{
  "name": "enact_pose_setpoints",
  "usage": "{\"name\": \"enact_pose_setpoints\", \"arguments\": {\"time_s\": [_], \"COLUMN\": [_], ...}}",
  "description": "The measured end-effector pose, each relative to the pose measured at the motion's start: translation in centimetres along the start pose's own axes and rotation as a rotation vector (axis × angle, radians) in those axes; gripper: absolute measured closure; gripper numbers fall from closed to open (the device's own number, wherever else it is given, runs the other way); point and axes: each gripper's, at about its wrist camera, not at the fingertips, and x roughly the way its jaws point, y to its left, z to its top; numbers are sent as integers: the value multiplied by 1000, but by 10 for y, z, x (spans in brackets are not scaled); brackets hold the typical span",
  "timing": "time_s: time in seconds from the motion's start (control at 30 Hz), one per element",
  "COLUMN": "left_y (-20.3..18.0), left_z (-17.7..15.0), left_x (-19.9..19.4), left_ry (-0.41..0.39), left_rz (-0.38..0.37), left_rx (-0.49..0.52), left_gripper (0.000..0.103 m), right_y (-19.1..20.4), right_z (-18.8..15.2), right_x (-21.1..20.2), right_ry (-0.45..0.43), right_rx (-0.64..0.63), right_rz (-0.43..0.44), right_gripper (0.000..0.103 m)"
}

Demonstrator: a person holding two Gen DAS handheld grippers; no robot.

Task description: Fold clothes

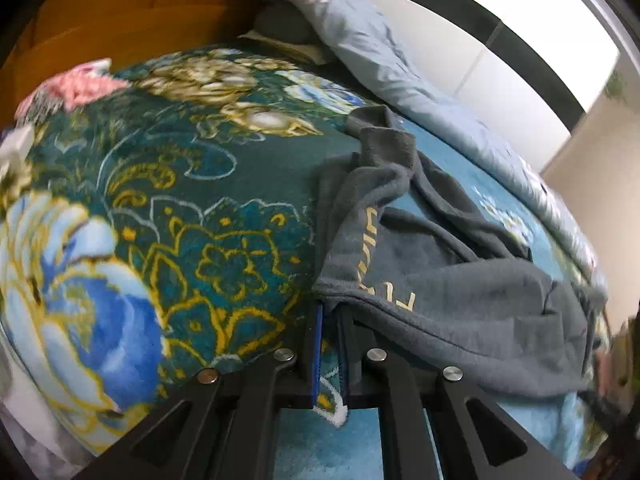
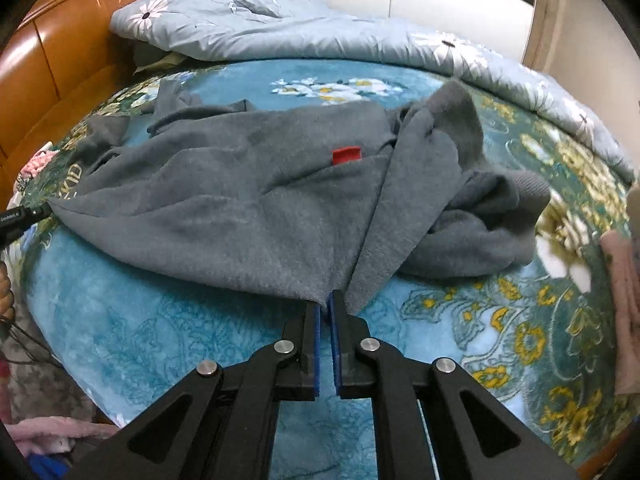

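A grey sweatshirt [image 1: 460, 280] with gold lettering [image 1: 366, 248] lies crumpled on the floral bed blanket [image 1: 180, 200]. My left gripper [image 1: 330, 306] is shut on its edge, and cloth drapes over the right finger. In the right wrist view the sweatshirt [image 2: 240, 200] spreads across the bed, showing a small red tag [image 2: 346, 156]; a sleeve is bunched at the right. My right gripper [image 2: 325, 300] pinches the near hem at its tips, with only a narrow gap between the blue pads. The left gripper [image 2: 24, 216] shows at the far left, holding the other corner.
A light blue flowered quilt [image 2: 280, 28] is heaped along the far side of the bed. A wooden headboard [image 2: 60, 48] stands at the left. Pink cloth [image 2: 624, 300] lies at the right edge, and more pink fabric [image 1: 76, 84] sits near the headboard.
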Motion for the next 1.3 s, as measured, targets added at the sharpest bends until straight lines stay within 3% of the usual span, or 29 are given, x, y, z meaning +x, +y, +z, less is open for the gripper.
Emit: {"name": "enact_pose_setpoints", "arguments": {"time_s": [0.07,0.13,0.17,0.23,0.43,0.53,0.6,0.77,0.9,1.1,1.27,1.3], "left_y": [3,5,6,6,-13,-32,-46,-67,-63,-54,-55,-56], "left_z": [1,4,7,19,65,77,79,69,65,69,75,76], "left_x": [-5,-9,-10,-10,6,19,28,52,65,66,67,68], "left_ry": [1,-9,-15,-33,-63,-45,-33,12,48,43,43,43], "left_rz": [-13,-9,-3,7,21,33,44,114,170,218,234,236], "left_rx": [8,9,11,20,61,111,160,251,250,210,195,190], "left_gripper": [93,90,89,78,55,51,49,48,48,49,65,74], "right_y": [0,-3,-5,-12,-38,-60,-78,-117,-126,-121,-124,-124], "right_z": [0,1,2,7,49,74,88,102,107,119,128,130], "right_x": [-7,-16,-21,-28,-30,-18,-9,23,47,60,65,66], "right_ry": [-4,-14,-22,-42,-92,-92,-81,-10,48,101,134,137], "right_rx": [0,3,4,12,74,158,254,519,621,682,766,777], "right_rz": [4,35,43,47,1,-17,8,125,235,187,116,104], "right_gripper": [88,72,70,61,57,48,47,46,46,46,46,46]}}
